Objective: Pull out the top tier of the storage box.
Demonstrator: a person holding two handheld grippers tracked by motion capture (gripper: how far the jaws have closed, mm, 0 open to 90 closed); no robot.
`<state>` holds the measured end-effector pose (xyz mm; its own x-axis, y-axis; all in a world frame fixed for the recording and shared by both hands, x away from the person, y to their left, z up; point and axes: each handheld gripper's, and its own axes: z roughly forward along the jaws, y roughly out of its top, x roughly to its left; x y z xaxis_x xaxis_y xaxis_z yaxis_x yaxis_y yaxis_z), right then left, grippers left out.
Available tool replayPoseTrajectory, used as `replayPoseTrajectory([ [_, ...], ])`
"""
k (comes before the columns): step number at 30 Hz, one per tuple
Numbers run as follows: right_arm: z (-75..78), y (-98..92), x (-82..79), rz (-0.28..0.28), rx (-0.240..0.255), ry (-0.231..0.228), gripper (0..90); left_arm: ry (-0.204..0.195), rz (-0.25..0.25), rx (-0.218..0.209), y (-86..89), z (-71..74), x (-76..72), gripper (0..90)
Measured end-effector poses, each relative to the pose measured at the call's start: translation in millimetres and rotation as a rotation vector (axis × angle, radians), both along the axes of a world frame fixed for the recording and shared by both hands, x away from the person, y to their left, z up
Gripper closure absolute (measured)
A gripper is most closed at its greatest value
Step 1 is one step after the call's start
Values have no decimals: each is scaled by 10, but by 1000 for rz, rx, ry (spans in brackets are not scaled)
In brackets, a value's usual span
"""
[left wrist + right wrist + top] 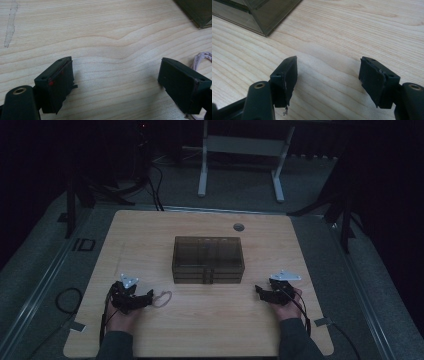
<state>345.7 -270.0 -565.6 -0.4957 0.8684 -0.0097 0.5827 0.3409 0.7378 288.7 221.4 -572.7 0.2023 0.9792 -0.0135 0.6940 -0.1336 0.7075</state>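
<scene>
A dark translucent box (208, 259) sits shut at the middle of the wooden surface (200, 330). The left tool (142, 300) rests near left, a pale rubber band (162, 298) just beside it. The right tool (261, 291) rests near right, well apart from the box.

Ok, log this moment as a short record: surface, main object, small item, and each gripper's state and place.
surface: wooden table
main object: dark translucent box, lid shut, at table centre
small item: rubber band, on the table right beside the left gripper
left gripper: open, nothing between jaws, left of the box
right gripper: open, nothing between jaws, right of the box
</scene>
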Motion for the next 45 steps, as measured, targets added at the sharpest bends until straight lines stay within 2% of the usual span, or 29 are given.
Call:
replayPoseTrajectory([
  [10,-2,6,4,2,-3,4,268,0,0,0,0,0,0,133],
  [18,-2,4,-2,6,-3,6,268,0,0,0,0,0,0,133],
  [24,17,14,-25,1,-5,8,354,0,1,0,0,0,0,133],
  [31,70,77,-80,5,-60,-16,433,0,0,0,0,0,0,133],
  [36,112,144,-113,23,-105,-39,455,0,0,0,1,0,0,133],
  [43,148,194,-124,40,-137,-46,478,-1,2,-2,-1,-1,1,133],
  [45,174,219,-137,53,-161,-49,494,0,1,0,0,0,0,133],
])
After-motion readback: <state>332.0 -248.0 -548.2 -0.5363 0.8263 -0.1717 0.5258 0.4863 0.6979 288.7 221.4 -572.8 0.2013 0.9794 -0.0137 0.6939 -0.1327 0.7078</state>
